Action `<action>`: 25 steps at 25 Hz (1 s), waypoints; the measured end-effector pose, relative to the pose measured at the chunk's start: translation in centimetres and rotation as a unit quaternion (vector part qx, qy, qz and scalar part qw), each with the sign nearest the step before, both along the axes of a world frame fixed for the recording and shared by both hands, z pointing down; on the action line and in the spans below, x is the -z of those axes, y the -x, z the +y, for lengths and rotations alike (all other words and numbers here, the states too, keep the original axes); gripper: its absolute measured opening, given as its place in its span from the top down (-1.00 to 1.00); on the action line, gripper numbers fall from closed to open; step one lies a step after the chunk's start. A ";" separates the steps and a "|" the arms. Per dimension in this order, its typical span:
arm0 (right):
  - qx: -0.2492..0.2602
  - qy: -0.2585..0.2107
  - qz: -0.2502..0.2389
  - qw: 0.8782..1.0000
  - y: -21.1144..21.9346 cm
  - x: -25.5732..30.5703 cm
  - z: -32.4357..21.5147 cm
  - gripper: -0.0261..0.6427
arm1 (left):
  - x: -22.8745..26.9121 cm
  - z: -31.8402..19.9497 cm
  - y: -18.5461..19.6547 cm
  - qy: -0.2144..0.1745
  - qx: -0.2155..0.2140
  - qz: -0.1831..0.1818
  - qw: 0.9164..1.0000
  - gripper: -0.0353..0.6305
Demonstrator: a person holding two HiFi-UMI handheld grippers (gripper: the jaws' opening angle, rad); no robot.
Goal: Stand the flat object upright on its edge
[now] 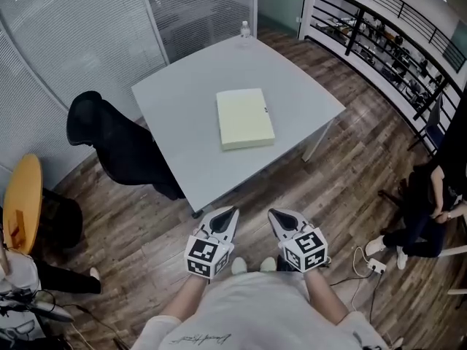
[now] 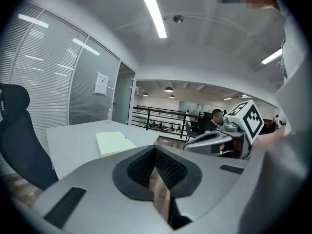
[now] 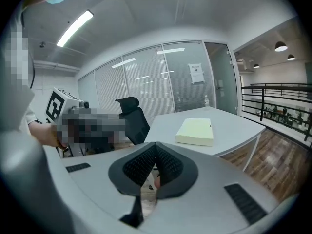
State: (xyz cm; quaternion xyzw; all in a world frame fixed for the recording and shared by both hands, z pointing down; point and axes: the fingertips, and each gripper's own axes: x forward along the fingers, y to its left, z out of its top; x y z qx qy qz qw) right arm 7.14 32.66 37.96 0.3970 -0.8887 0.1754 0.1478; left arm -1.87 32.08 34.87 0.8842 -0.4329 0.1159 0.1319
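One flat object (image 1: pixel 245 118), pale yellow and rectangular like a thick pad, lies on its broad face near the middle of the grey surface (image 1: pixel 175 100), with bare surface on all its sides. It is not raised at all, so the task seems to be at its very beginning.

From here I think several things can go wrong. The object lies flush on the surface, so a jaw may fail to get under its edge and only push it along the smooth top. When it is tilted up, the lower edge may slide away. Once upright it would stand on a narrow edge, and a quick release or a small knock could let it fall flat again.

The left tool (image 1: pixel 229 214) and the right tool (image 1: pixel 277 216) are both clenched with nothing between the jaws. They are held side by side close to the person's body, above the wooden floor (image 1: pixel 146 254), off the near corner of the surface. Both are well apart from the object, which lies ahead of them.
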 end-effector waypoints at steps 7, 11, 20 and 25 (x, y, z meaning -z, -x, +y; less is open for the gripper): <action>-0.016 -0.004 -0.001 1.000 1.3 0.2 -0.4 0.85 | 0.2 -0.4 1.4 -0.011 -0.015 0.002 1.000 0.86; -0.028 -0.004 0.002 1.000 1.9 0.2 -0.3 0.85 | 0.0 -0.6 2.3 -0.008 -0.022 0.008 1.000 0.86; -0.038 0.006 0.003 0.999 1.4 -1.0 -1.6 0.85 | -1.2 -2.3 1.8 0.000 -0.034 0.009 0.999 0.86; -0.034 0.010 0.001 0.999 1.1 -1.7 -4.3 0.85 | -2.0 -4.6 1.6 0.004 -0.026 0.008 1.000 0.86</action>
